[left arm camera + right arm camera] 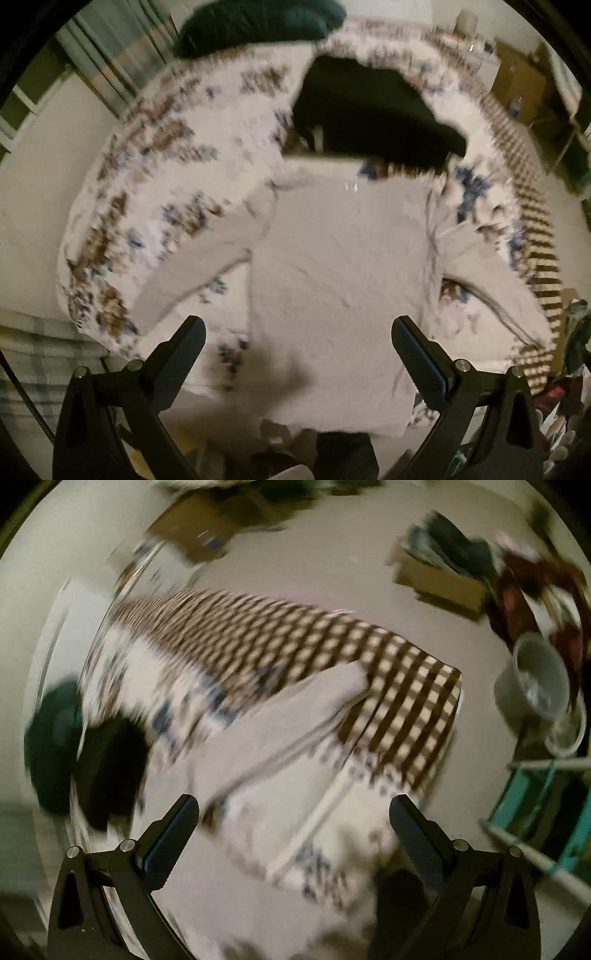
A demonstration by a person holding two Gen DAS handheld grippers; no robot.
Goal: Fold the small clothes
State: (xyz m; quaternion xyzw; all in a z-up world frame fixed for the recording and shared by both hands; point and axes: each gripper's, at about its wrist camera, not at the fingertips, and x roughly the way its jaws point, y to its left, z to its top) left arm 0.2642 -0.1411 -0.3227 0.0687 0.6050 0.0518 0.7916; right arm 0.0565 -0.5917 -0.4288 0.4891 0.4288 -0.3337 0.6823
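A light grey long-sleeved top (340, 280) lies spread flat on a flowered bedspread (177, 158), sleeves out to both sides. My left gripper (297, 341) is open and empty, held above the top's lower part. In the blurred right wrist view, one grey sleeve (295, 723) runs slantwise across the bed. My right gripper (293, 821) is open and empty above the bedspread near that sleeve.
A black garment (373, 110) lies beyond the top's collar, with a dark green one (255, 22) farther back. A brown checked bed skirt (369, 664) hangs on the bed's side. A white pot (535, 679), boxes and clutter stand on the floor at the right.
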